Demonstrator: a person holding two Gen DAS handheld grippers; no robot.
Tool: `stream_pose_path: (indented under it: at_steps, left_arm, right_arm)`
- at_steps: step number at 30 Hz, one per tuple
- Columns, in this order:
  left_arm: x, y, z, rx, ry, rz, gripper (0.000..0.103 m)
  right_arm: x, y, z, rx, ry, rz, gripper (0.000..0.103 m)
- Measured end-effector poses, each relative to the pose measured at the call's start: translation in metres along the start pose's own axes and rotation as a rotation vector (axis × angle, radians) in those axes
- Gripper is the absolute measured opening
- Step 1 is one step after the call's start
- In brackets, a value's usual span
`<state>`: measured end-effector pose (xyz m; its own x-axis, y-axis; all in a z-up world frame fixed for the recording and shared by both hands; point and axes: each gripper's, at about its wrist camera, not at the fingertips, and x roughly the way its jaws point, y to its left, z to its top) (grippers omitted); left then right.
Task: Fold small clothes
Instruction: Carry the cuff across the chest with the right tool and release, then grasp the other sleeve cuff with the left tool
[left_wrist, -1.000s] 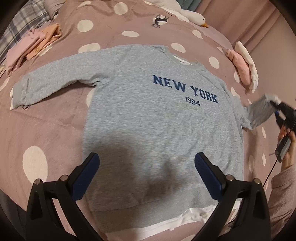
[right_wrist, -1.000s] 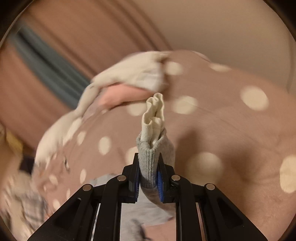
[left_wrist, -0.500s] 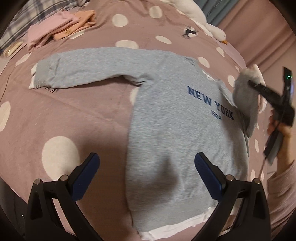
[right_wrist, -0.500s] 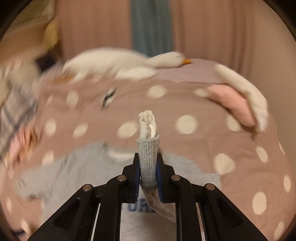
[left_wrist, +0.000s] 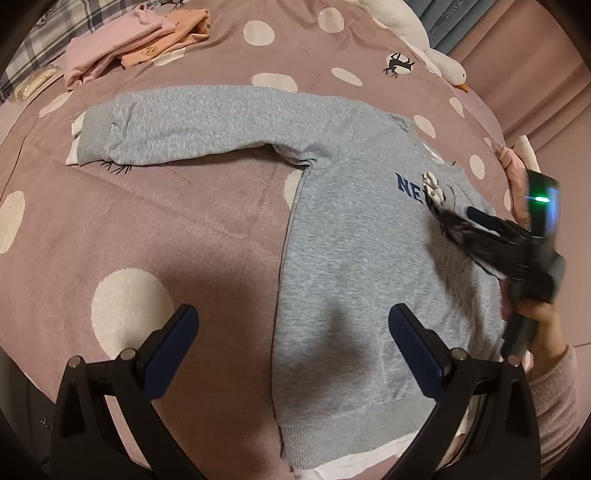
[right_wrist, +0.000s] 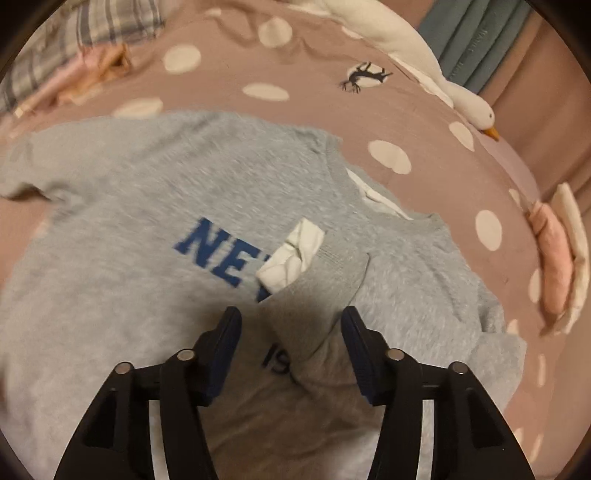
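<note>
The right gripper is opening, its jaws off the grey sleeve lying between them on the sweatshirt; the left gripper hangs spread wide.

The light around me is dim and warm, tinting everything pinkish. My left view is sharp; the lens bends the bed into a dome with black corners. My left claw throws a soft dark shadow onto the grey sweatshirt. My right claw smears there with motion blur, a green lamp glaring. My right view is soft and streaky, blurriest at the left edge.
</note>
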<state>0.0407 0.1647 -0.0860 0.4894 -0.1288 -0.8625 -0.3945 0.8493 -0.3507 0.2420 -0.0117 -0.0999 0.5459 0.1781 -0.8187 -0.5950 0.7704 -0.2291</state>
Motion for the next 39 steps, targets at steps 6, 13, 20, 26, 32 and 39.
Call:
stream_pose_path:
  at_steps: [6, 13, 20, 26, 32, 39]
  left_arm:
    - [-0.001, 0.017, 0.006, -0.039, -0.016, 0.008, 0.103]
    - [-0.009, 0.051, 0.019, -0.151, -0.038, -0.015, 0.103]
    - [-0.02, 0.093, 0.035, -0.314, -0.091, -0.096, 0.103]
    - [-0.011, 0.117, 0.057, -0.423, -0.124, -0.263, 0.103]
    - [0.009, 0.124, 0.064, -0.481, -0.112, -0.315, 0.103]
    - [0.018, 0.137, 0.068, -0.545, -0.15, -0.353, 0.103]
  right_arm:
    - [-0.034, -0.079, -0.015, 0.362, -0.114, 0.161, 0.055]
    - [-0.002, -0.163, -0.071, 0.764, -0.024, 0.06, 0.054]
    - [0.02, -0.177, -0.087, 0.772, 0.001, -0.048, 0.043]
    - [0.001, -0.165, -0.079, 0.729, -0.03, -0.066, 0.044]
    - [-0.042, -0.14, -0.105, 0.684, -0.113, -0.032, 0.051]
    - [-0.073, -0.114, -0.14, 0.73, -0.155, 0.046, 0.052]
